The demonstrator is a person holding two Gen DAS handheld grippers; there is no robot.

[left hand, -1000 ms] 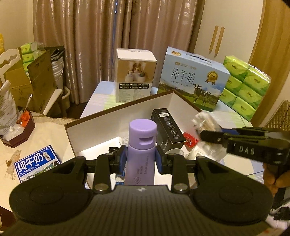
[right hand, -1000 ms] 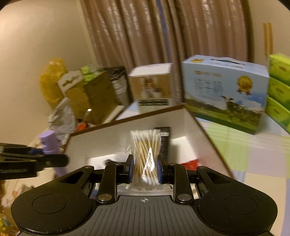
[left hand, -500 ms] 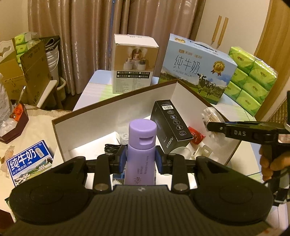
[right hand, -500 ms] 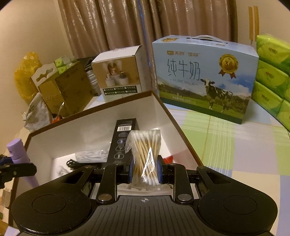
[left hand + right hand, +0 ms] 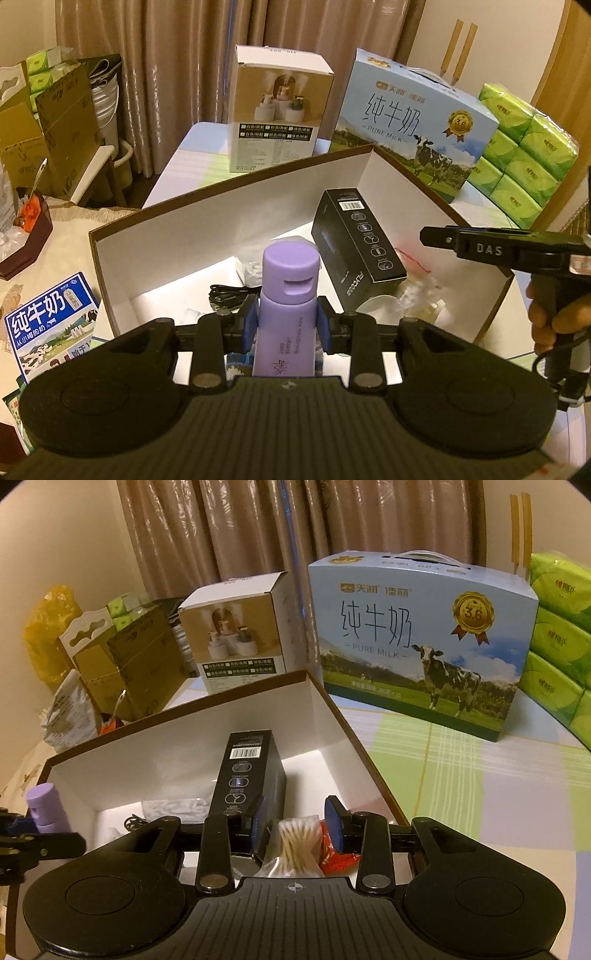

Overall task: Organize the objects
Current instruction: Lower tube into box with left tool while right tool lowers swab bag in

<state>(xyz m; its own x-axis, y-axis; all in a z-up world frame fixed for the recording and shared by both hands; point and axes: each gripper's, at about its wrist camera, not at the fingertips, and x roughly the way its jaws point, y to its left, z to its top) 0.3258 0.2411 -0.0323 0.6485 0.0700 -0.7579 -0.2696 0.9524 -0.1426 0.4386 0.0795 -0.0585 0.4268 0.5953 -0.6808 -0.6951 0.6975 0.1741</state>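
My left gripper (image 5: 288, 325) is shut on a purple bottle (image 5: 290, 295), held upright above the near edge of the open white box (image 5: 221, 221). My right gripper (image 5: 296, 825) hangs over the box's right side and its jaws are opening. A clear pack of cotton swabs (image 5: 297, 840) sits low between the blue pads (image 5: 334, 825), and neither pad presses on it. A black carton (image 5: 243, 775) lies tilted inside the box. The purple bottle (image 5: 46, 805) also shows at the far left of the right wrist view.
Inside the box lie a black cable (image 5: 225, 295), a red packet (image 5: 338, 856) and crumpled clear plastic (image 5: 417, 291). Behind it stand a humidifier box (image 5: 280, 110), a blue milk case (image 5: 417, 642) and green tissue packs (image 5: 524, 147). A milk leaflet (image 5: 48, 325) lies left.
Both grippers have come down and closer over the box. The right jaws have parted and the cotton swab pack has slipped lower between them. The left still grips the bottle.
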